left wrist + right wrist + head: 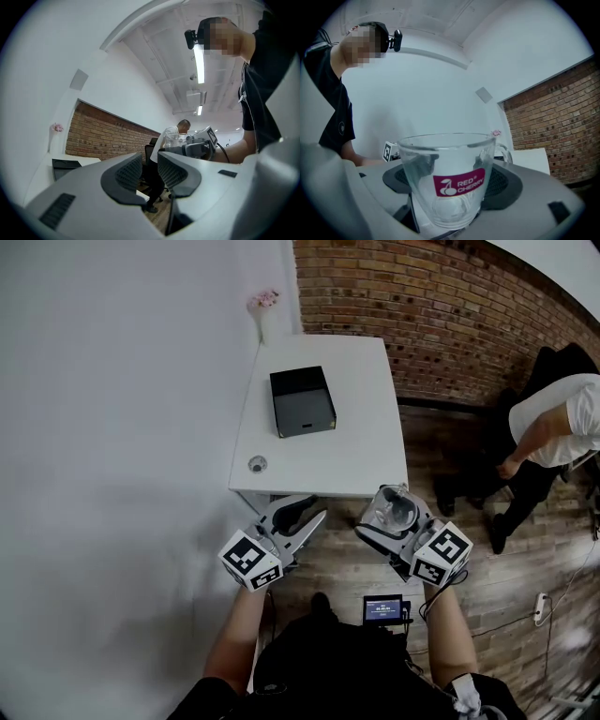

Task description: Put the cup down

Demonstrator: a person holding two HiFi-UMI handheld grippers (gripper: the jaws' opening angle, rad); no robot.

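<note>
Both forearms [236, 638] extended level before white table [366, 390], right tongs [382, 514] pinching glass cup [450, 180], left tongs [150, 171] slightly spread, empty.

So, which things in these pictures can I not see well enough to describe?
Small grey round object on the white table: head view, too small to identify.
Black open box: head view, inside too dark to judge.
Person in white shirt: head view, cut off by right edge.
Clear glass cup: right gripper view, handle mostly behind its own wall.
</note>
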